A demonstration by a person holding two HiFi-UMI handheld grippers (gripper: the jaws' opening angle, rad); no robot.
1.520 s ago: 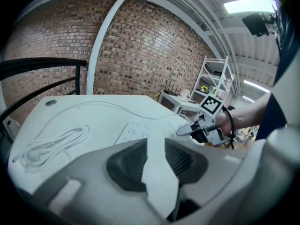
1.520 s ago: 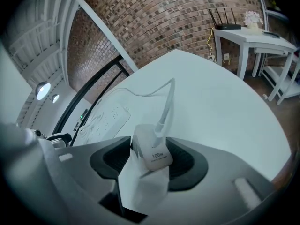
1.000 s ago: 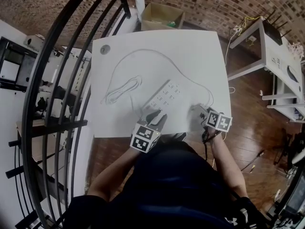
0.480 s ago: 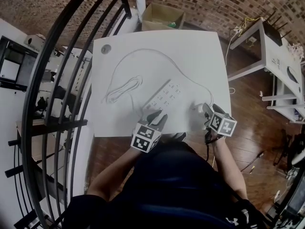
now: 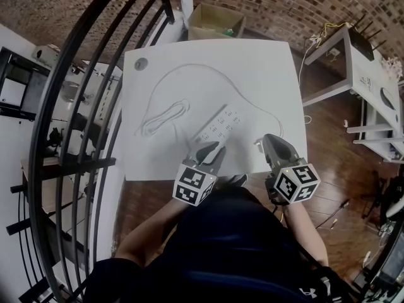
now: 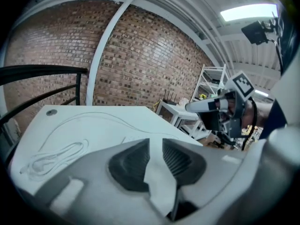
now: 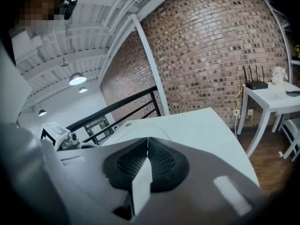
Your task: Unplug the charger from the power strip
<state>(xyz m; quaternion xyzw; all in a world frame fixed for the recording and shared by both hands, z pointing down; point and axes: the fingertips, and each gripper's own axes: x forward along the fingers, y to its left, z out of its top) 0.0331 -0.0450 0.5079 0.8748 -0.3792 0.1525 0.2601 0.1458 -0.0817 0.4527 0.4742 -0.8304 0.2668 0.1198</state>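
Both empty: left gripper closing, right gripper clenched; power strip lettering seemingly too small to read.

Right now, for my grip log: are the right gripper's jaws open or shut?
Shut. In the right gripper view, the right gripper has its jaws pressed together along one line, with nothing between them.

You have open room over the far end and right corner of the surface. Near the front middle the strip lies aslant, with a coiled cable just left of it. A thin cord arcs across the middle. The railing crowds the left side.
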